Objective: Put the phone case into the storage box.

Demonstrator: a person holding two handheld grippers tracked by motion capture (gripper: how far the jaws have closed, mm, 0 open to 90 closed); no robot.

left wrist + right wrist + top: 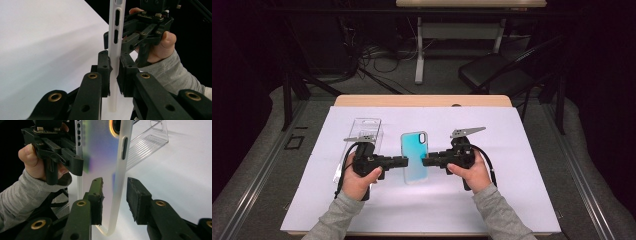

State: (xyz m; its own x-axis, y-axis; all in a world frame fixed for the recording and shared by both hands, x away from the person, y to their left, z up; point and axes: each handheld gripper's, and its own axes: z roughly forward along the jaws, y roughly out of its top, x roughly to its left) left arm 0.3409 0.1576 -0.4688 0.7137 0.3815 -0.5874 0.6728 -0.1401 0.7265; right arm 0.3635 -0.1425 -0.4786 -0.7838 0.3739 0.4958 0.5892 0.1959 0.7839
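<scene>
Here the left tool (406, 160) is clamped on the left edge of a teal phone case (414, 156), its pads pressing both faces. The case sits between the two tools over the white sheet (522, 200) covering the counter. The right tool (424, 161) straddles the opposite edge; a clear gap shows beside one pad, so it stands open around the rim. A clear plastic package (366, 131) lies just behind the left hand (358, 181).
</scene>
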